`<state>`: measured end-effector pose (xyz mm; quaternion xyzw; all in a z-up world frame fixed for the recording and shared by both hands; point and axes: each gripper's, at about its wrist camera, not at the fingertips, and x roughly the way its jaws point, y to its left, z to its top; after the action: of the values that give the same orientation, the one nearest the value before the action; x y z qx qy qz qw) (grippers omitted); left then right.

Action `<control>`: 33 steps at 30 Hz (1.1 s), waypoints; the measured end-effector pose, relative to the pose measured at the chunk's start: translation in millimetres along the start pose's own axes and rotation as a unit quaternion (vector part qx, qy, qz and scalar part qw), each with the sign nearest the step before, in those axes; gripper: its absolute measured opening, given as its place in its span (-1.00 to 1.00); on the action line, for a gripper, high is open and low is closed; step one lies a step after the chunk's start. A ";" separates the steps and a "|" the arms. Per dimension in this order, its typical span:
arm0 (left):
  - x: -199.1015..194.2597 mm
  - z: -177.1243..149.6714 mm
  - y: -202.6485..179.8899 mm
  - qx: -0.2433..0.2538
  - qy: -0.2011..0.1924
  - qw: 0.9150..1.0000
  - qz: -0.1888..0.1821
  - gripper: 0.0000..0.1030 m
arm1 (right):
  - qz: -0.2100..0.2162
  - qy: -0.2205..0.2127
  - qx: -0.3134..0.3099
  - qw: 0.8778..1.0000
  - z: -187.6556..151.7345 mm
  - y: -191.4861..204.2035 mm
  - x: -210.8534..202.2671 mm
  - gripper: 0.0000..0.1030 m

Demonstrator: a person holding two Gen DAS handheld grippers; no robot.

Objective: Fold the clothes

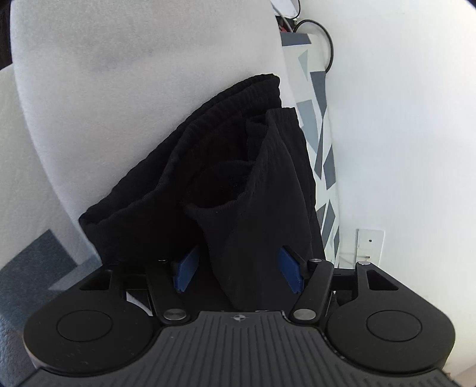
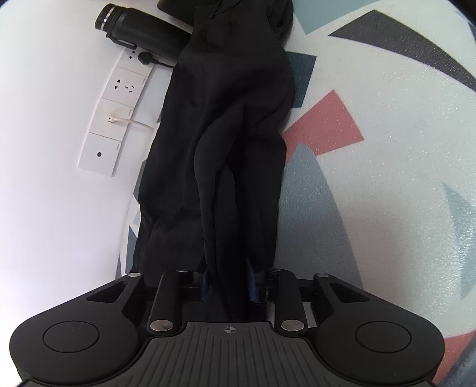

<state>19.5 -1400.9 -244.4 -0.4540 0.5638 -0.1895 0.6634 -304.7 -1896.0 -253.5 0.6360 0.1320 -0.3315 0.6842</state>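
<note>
A black garment (image 1: 226,178) with ribbed cuffs hangs bunched in front of my left gripper (image 1: 238,271). Its blue fingers (image 1: 186,272) stand apart with a fold of the cloth between them, and the cloth hides whether they press it. In the right wrist view the same black garment (image 2: 226,134) stretches away from my right gripper (image 2: 227,282), whose blue fingers (image 2: 251,282) are close together and clamped on a thick fold of it. The fingertips of both grippers are hidden by cloth.
A patterned sheet (image 2: 372,148) with grey, pink and dark shapes lies under the garment. A white pillow (image 1: 134,74) sits behind it in the left view. A white wall with socket plates (image 2: 119,104), a plugged cable and a black bottle (image 2: 139,26) is at the left.
</note>
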 end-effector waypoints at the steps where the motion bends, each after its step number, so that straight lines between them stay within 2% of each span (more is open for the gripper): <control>1: -0.2 0.8 -3.6 0.005 -0.005 1.000 0.010 -0.60 | 0.002 0.004 0.003 1.000 2.5 0.5 -0.5 -0.82; 2: -4.8 1.8 -10.5 0.018 -0.008 0.999 0.027 -0.92 | 0.008 -0.002 0.003 1.000 4.0 3.6 -4.8 -0.89; 3: -12.8 2.0 -18.7 0.033 -0.012 0.999 0.026 -0.92 | 0.014 -0.008 0.004 1.000 5.3 7.1 -9.6 -0.89; 6: -45.6 1.0 -45.2 0.058 -0.013 0.996 -0.061 -0.92 | 0.051 -0.054 -0.021 0.997 10.8 26.7 -31.7 -0.90; 8: -60.5 0.6 -57.3 0.062 -0.012 0.993 -0.095 -0.91 | 0.073 -0.075 -0.023 0.994 13.0 36.0 -42.9 -0.90; 10: -54.7 0.8 -51.6 0.045 -0.010 0.997 -0.066 -0.89 | 0.088 -0.079 -0.010 0.993 14.0 40.1 -47.0 -0.90; 13: -32.1 0.3 -33.4 0.009 -0.007 1.000 -0.007 -0.56 | 0.067 -0.067 -0.005 0.995 11.4 38.2 -39.8 -0.89; 16: -13.9 -6.1 -10.9 -0.007 0.003 0.999 0.037 -0.54 | 0.039 -0.036 0.009 0.999 7.3 25.3 -32.5 -0.88; 21: -9.0 -11.0 -1.9 -0.005 -0.005 0.997 0.073 -0.84 | -0.021 -0.024 0.013 0.999 6.9 14.4 -29.3 -0.88; 24: -0.8 -3.3 -13.4 -0.010 0.000 0.995 0.102 -0.91 | -0.057 -0.017 0.022 0.998 10.7 13.8 -24.2 -0.89; 26: 11.1 12.9 -36.7 -0.011 -0.001 0.993 0.114 -0.92 | -0.085 -0.007 0.016 0.996 21.5 30.3 -6.7 -0.90; 27: 13.1 22.5 -54.1 -0.007 -0.010 0.995 0.099 -0.93 | -0.088 0.001 0.000 0.996 28.2 46.1 2.7 -0.90; 28: 6.6 29.5 -80.7 0.012 -0.028 0.998 0.061 -0.93 | -0.077 0.005 -0.012 0.997 33.8 64.1 9.0 -0.91; 29: -4.4 34.6 -112.6 0.041 -0.049 0.998 0.011 -0.93 | -0.039 -0.006 -0.017 0.999 38.3 87.8 6.2 -0.91; 30: -15.5 39.7 -144.4 0.070 -0.070 0.994 -0.040 -0.93 | 0.007 -0.033 -0.031 0.999 39.2 111.7 -5.3 -0.91; 32: -48.8 40.6 -189.8 0.117 -0.106 0.979 -0.128 -0.92 | 0.092 -0.093 -0.062 0.989 39.6 153.9 -33.0 -0.90; 33: -62.3 39.6 -196.9 0.123 -0.116 0.974 -0.152 -0.92 | 0.122 -0.104 -0.059 0.985 41.5 162.2 -44.0 -0.90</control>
<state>88.9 -1439.5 -49.7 -0.4681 0.3797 -0.3018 0.7387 -246.7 -1927.8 -93.6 0.5679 0.0009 -0.3019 0.7657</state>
